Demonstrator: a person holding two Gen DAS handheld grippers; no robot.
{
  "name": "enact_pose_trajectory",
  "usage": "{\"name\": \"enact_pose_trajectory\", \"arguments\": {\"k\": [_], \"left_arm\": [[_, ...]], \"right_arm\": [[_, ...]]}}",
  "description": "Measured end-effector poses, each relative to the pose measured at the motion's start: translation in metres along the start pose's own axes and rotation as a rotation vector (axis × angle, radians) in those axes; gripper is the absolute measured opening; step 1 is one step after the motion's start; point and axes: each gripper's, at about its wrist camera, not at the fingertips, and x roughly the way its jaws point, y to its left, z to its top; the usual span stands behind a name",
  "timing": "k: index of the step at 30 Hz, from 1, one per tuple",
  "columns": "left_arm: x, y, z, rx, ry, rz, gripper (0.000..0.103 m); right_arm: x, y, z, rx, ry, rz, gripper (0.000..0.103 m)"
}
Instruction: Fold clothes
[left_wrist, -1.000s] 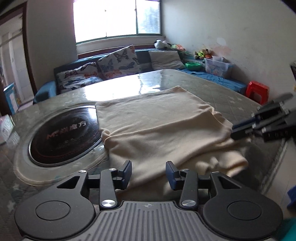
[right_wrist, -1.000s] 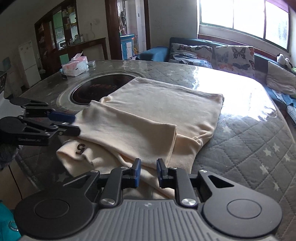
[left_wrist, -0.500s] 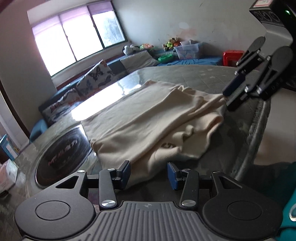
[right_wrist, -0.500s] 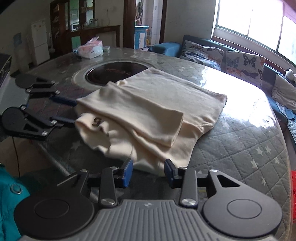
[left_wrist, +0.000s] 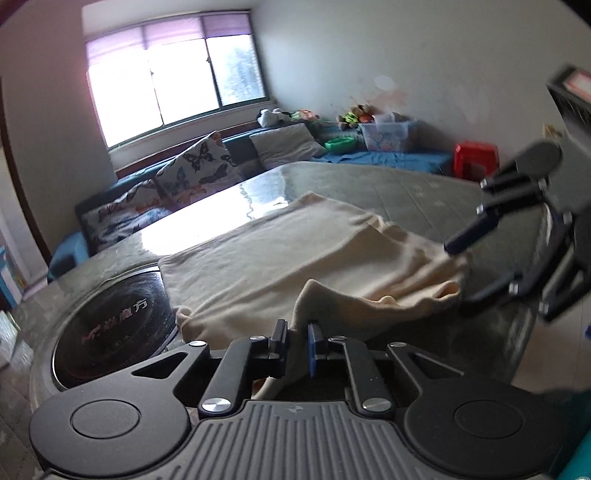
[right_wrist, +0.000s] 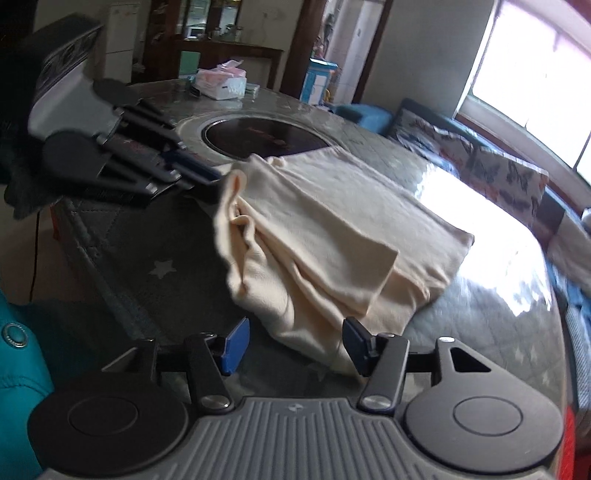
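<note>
Cream garment (left_wrist: 295, 254) spread across round table (left_wrist: 406, 192), partly folded, near edge bunched and lifted off the surface. Left gripper (left_wrist: 297, 345) narrowed down onto a pinch of the cream cloth, fabric rising in a small peak between its fingers and pulled up from the near hem. Same gripper seen from the right wrist view (right_wrist: 192, 173), at the left of the garment (right_wrist: 332, 236), its blue-tipped fingers touching the raised corner of cloth. Right gripper (right_wrist: 295, 345) spread wide, blue pads well apart, a low fold of the garment lying between and just ahead of them; no cloth clamped. From the left wrist view, right gripper (left_wrist: 465, 266) at the far right end of the bunched edge, upper finger above the cloth and lower finger below it, gap plainly open. Garment's far half flat on the table, one folded panel laid over the body with a straight edge toward the right gripper. Dark round hotplate inset (left_wrist: 110, 325) in the table just left of the garment, cloth edge overlapping its rim; same inset (right_wrist: 266, 136) beyond the garment in the right view. Table covered by grey quilted cloth with white stars (right_wrist: 162, 267) under a glossy sheet, strong window glare on it. Tissue pack (right_wrist: 221, 83) on the far side of the table. Butterfly-print cushions (left_wrist: 203, 166) on blue sofa behind, red stool (left_wrist: 474, 157) by the wall.
</note>
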Motion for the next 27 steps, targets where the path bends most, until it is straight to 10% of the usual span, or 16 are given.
{"name": "enact_pose_trajectory", "arguments": {"k": [20,27], "left_arm": [[0.0,0.021,-0.02,0.067,0.064,-0.009,0.035],[-0.003,0.019,-0.023,0.117,0.043,0.012,0.009]], "right_arm": [[0.034,-0.046,0.028,0.178,-0.042,0.118,0.012],[0.023,-0.042,0.027,0.207,-0.084,0.103,0.009]]}}
